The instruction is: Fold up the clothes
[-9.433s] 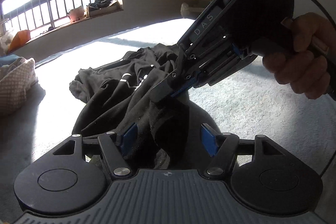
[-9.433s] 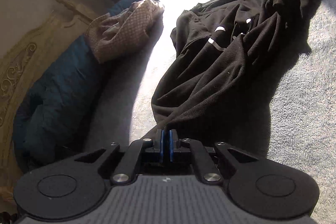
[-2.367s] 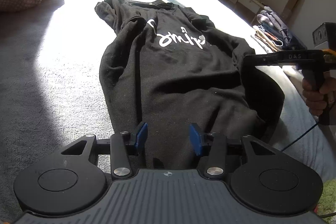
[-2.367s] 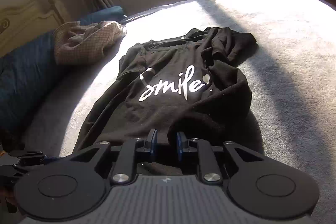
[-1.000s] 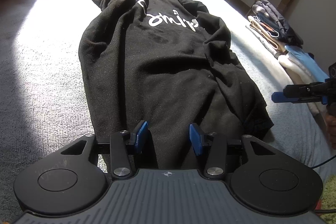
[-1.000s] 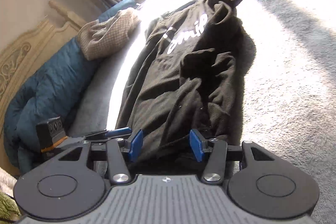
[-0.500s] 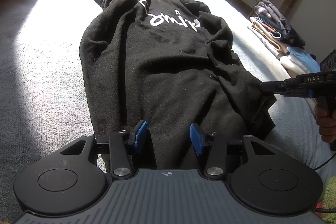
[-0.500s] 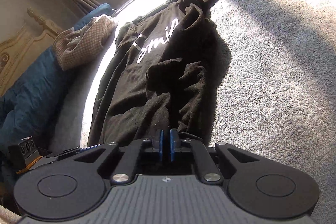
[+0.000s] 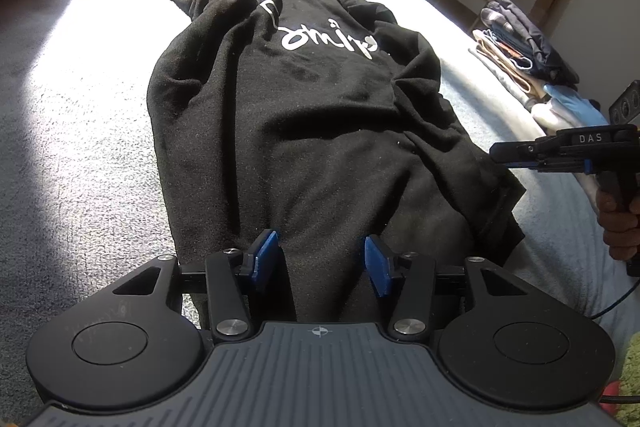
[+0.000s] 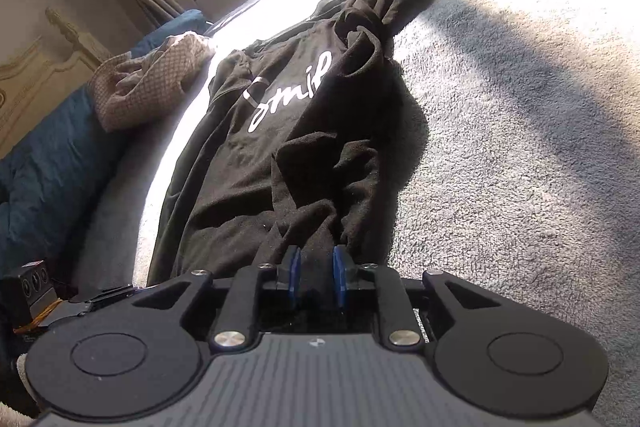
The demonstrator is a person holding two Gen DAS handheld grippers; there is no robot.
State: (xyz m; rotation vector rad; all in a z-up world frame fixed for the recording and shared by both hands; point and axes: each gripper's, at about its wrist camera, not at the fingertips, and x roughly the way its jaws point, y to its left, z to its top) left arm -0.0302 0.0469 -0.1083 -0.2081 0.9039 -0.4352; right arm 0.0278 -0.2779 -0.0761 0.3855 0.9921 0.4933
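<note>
Black sweatshirt (image 9: 304,131) — white script on the chest, spread lengthwise on the grey bed cover (image 9: 72,155), hem end nearest both grippers. Left gripper (image 9: 318,261): jaws opening, pads clear of the hem fabric between them. Right gripper (image 10: 316,273): jaws opening — bunched hem corner between them, unpinched.

Black cotton T-shirt with white script lettering (image 9: 304,131) lies front-up, lengthwise on grey carpet, sides rumpled and bunched inward.

shirt (image 9: 304,131) on carpet (image 9: 72,131) | clothes stack (image 9: 532,59) right of shirt
</note>
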